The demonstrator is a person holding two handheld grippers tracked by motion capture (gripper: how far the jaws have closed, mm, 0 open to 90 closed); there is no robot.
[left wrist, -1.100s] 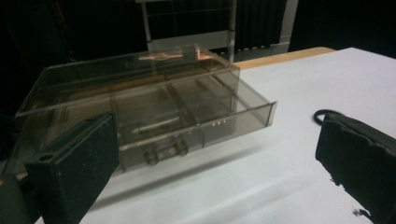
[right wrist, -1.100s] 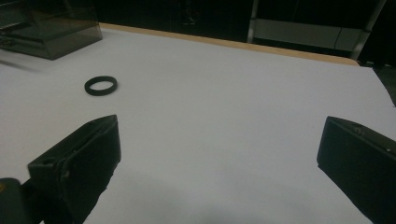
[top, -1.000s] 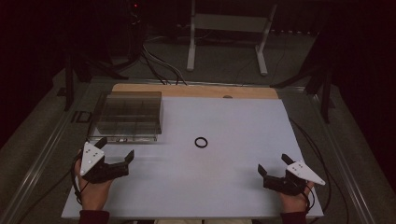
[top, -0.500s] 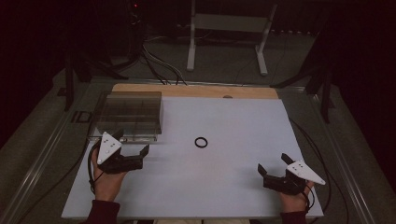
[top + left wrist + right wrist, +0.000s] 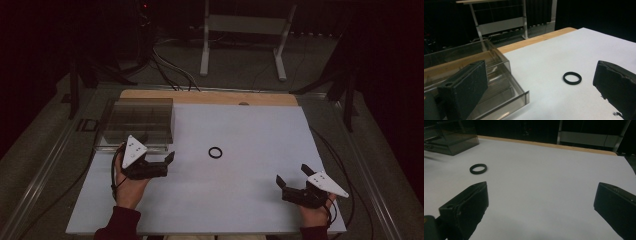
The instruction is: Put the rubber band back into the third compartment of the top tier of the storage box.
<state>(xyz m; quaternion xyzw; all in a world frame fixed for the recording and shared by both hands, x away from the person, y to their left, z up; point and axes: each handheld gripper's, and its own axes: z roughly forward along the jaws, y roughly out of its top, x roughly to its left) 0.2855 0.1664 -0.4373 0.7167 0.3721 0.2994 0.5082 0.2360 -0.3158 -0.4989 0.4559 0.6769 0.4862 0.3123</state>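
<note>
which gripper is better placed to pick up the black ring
Left, probably. The left gripper sits open beside the clear box, nearer the black ring, which lies between its jaws in the left gripper view. The right gripper, also open, rests near the table's near right corner, farther away.

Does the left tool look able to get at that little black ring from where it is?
Probably yes: the left tool is open, aimed toward the black ring, with bare white tabletop between; the clear box sits off to the side.
</note>
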